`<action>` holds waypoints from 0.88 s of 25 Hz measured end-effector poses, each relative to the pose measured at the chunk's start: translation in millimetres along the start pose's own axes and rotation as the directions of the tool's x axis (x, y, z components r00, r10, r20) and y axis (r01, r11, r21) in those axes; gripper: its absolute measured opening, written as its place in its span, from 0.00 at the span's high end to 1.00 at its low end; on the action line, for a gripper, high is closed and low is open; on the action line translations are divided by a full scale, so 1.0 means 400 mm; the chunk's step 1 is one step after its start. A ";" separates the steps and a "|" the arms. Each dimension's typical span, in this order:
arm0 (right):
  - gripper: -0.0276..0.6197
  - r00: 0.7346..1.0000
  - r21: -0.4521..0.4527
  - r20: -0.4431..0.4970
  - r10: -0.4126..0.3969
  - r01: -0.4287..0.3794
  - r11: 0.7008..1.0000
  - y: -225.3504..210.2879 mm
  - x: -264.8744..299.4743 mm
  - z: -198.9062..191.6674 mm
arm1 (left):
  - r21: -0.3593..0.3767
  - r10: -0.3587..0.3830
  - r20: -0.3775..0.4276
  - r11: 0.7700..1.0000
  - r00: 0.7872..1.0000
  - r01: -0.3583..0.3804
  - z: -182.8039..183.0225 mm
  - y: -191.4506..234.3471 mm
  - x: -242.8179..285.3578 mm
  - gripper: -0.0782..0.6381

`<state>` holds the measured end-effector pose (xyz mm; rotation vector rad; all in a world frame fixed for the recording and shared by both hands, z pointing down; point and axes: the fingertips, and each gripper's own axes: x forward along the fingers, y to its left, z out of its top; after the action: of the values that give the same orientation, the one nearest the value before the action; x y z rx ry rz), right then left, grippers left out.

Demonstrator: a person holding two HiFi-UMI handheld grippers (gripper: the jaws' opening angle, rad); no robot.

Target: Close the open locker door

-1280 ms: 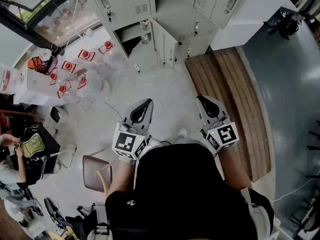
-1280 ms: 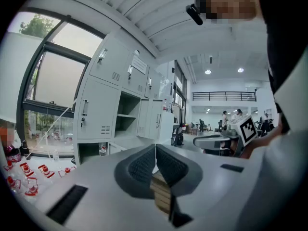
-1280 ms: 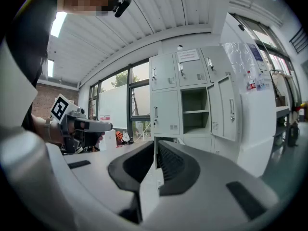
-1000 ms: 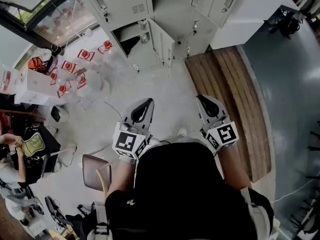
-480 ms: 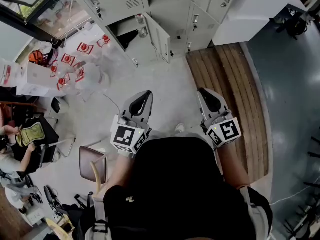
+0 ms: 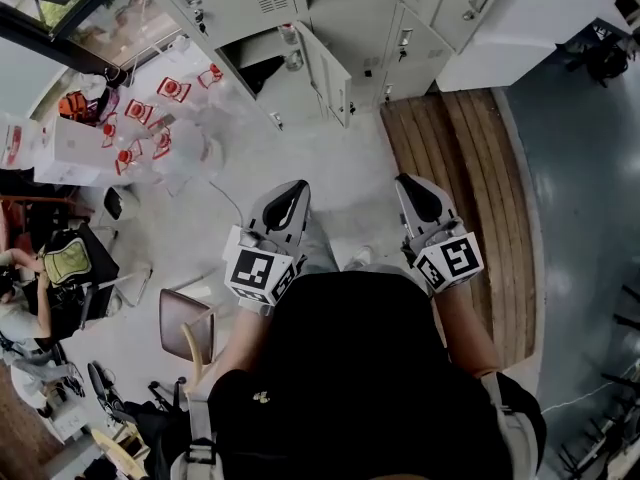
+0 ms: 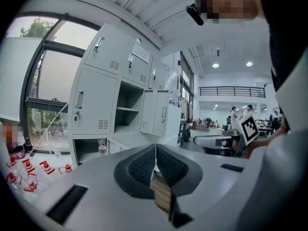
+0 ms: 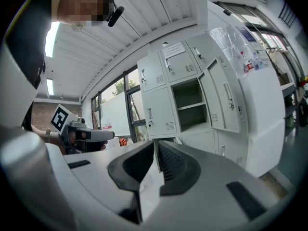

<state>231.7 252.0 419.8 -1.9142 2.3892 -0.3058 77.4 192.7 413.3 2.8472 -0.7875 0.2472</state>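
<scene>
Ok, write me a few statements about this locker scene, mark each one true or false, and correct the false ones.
1. One locker door stands open. True.
2. The left gripper is clamped on that door's edge. False: its fingers are together on nothing, and it is well short of the lockers.
3. The right gripper has its fingers together with nothing between them. True.
4. The wooden platform lies on the left gripper's side. False: it lies on the floor on the right gripper's side, reaching up to the lockers.
</scene>
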 end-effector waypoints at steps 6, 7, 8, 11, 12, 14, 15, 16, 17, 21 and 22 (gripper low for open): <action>0.88 0.999 -0.009 -0.014 -0.044 0.044 0.999 -0.009 0.152 0.008 | -0.005 -0.056 -0.017 0.998 0.998 0.056 0.015 0.145 0.076 0.86; 0.88 0.998 -0.005 -0.015 -0.056 0.056 0.998 -0.011 0.182 0.011 | -0.002 -0.066 -0.018 0.998 0.998 0.066 0.023 0.174 0.088 0.86; 0.88 0.998 -0.004 -0.016 -0.066 0.066 0.998 -0.014 0.213 0.012 | 0.001 -0.077 -0.017 0.997 0.997 0.077 0.032 0.205 0.100 0.86; 0.88 0.996 -0.006 -0.018 -0.088 0.088 0.996 -0.017 0.308 0.004 | 0.014 -0.109 -0.016 0.994 0.994 0.109 0.060 0.299 0.129 0.86; 0.88 0.995 0.002 -0.017 -0.097 0.097 0.995 -0.016 0.340 0.004 | 0.017 -0.119 -0.018 0.993 0.993 0.119 0.068 0.330 0.135 0.86; 0.88 0.993 0.035 -0.014 -0.119 0.120 0.992 -0.014 0.403 0.011 | 0.021 -0.135 -0.022 0.991 0.991 0.135 0.079 0.391 0.146 0.86; 0.88 0.991 0.049 -0.017 -0.132 0.132 0.990 -0.013 0.434 0.014 | 0.022 -0.142 -0.024 0.990 0.990 0.142 0.084 0.421 0.151 0.86; 0.88 0.989 0.055 -0.021 -0.143 0.144 0.988 -0.013 0.463 0.016 | 0.022 -0.147 -0.025 0.989 0.989 0.148 0.088 0.449 0.156 0.86; 0.88 0.988 0.054 -0.026 -0.153 0.154 0.987 -0.014 0.490 0.016 | 0.022 -0.152 -0.026 0.988 0.988 0.152 0.090 0.477 0.160 0.86; 0.88 0.987 0.052 -0.043 -0.157 0.159 0.986 -0.016 0.580 0.020 | 0.019 -0.154 -0.029 0.988 0.988 0.154 0.094 0.576 0.160 0.86; 0.88 0.986 0.056 -0.049 -0.156 0.159 0.986 -0.020 0.596 0.020 | 0.018 -0.150 -0.030 0.988 0.988 0.150 0.093 0.596 0.159 0.86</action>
<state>187.2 17.8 430.8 -2.0948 2.2304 -0.4284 11.1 -47.9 420.0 2.8971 -0.5644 0.2751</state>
